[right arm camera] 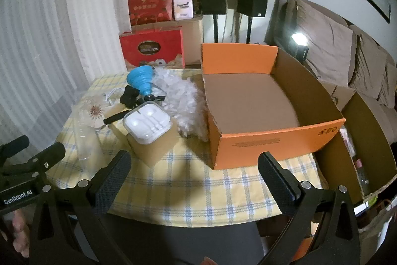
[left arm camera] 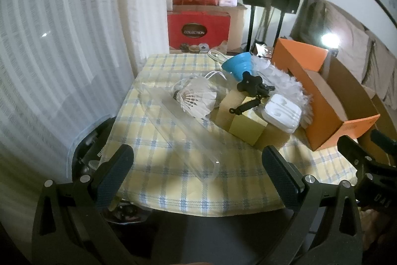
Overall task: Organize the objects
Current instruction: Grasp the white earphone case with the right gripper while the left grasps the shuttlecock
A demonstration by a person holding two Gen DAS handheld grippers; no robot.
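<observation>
On checked tablecloth (left arm camera: 173, 180): clutter at centre — shuttlecocks (left arm camera: 196, 97), blue funnel (left arm camera: 238, 65), earphone case (left arm camera: 281, 112) atop tan box (left arm camera: 244, 126), clear tube (left arm camera: 183, 131). Orange box (right arm camera: 250, 101) beside feather duster (right arm camera: 183, 101), interior bare. Left gripper (left arm camera: 198, 173) and right gripper (right arm camera: 193, 178) jaws spread wide, nothing between.

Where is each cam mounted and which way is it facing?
Left wrist: on the left tool, angled down over the checked table at the clear tube and shuttlecocks; both open fingers show, the right tool at the right edge.
Right wrist: on the right tool, angled down at the empty orange box; open fingers, the left tool at the left edge.
Shared: table, box, earphone case, blue funnel.
</observation>
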